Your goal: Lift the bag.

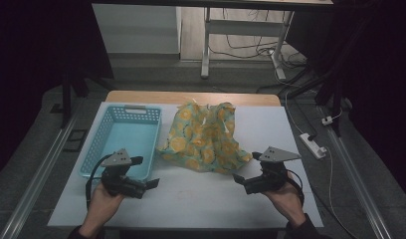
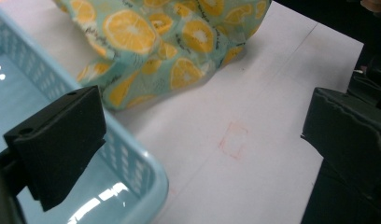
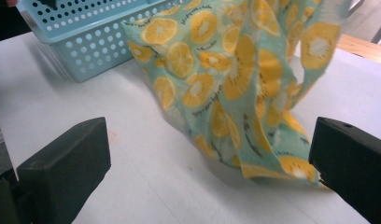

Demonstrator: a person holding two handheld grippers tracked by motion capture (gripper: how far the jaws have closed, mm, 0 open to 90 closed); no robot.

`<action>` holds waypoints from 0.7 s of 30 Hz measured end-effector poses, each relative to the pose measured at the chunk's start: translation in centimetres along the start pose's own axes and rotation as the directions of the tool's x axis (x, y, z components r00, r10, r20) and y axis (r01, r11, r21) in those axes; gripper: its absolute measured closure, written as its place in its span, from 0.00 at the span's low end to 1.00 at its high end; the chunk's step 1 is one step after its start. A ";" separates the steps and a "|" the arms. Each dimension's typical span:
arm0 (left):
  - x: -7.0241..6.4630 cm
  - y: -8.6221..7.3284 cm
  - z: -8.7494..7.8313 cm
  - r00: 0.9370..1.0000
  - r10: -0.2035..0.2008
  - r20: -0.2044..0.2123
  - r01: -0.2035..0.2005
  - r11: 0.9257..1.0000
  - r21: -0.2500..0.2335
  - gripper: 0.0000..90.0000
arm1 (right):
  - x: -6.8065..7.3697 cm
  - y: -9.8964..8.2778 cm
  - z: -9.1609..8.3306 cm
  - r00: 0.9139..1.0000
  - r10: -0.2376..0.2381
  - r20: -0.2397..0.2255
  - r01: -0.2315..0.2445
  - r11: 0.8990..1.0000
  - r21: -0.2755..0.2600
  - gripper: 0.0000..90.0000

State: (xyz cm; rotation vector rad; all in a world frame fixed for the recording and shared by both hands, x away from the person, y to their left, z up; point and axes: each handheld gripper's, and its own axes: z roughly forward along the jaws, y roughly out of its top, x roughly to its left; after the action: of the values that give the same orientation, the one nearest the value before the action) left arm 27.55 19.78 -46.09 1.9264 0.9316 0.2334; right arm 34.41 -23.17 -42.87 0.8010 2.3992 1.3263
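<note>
Both grippers, left point(image 1: 152, 185) and right point(image 1: 238, 180), hover at bench point(image 1: 191, 199) front edge, jaws released, empty; cloth point(image 1: 203, 137) lies crumpled mid-bench beside basket point(image 1: 104, 144), likely pre-grasp staging.

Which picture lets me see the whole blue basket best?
The high view: the whole light blue basket shows there, rim, handle slot and empty bottom. The left gripper view catches just one corner up close. The right gripper view shows a holed side wall behind the lemon-print cloth.
</note>
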 end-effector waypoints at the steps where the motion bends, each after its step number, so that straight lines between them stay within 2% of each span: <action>1: 0.0 -0.4 -0.2 1.000 -0.006 -0.005 0.006 1.000 0.000 0.00 | 0.0 -0.2 -0.2 1.000 0.002 0.004 -0.002 1.000 -0.004 0.00; 6: -0.1 -2.0 -1.6 0.999 -0.030 -0.021 0.029 1.000 -0.011 0.00 | 0.0 -1.4 -1.2 0.999 0.013 0.029 -0.013 1.000 -0.013 0.00; 13: -0.3 -3.7 -3.4 0.996 -0.047 -0.070 0.045 0.999 -0.025 0.00 | -0.1 -3.5 -2.5 0.997 0.043 0.065 -0.042 0.999 -0.011 0.00; 16: -0.3 -4.6 -3.9 0.995 -0.063 -0.072 0.060 0.998 -0.033 0.00 | -0.2 -4.5 -3.1 0.994 0.060 0.087 -0.060 0.998 -0.010 0.00; 21: -0.6 -5.9 -4.8 0.993 -0.061 -0.100 0.059 0.998 -0.029 0.00 | -0.4 -6.2 -4.1 0.989 0.082 0.126 -0.082 0.997 -0.004 0.00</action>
State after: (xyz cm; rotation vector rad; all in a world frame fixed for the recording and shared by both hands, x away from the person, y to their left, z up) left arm 21.65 24.15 -48.27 1.8737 1.0467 0.3088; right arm 30.70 -28.84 -45.95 0.9631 2.2919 1.2638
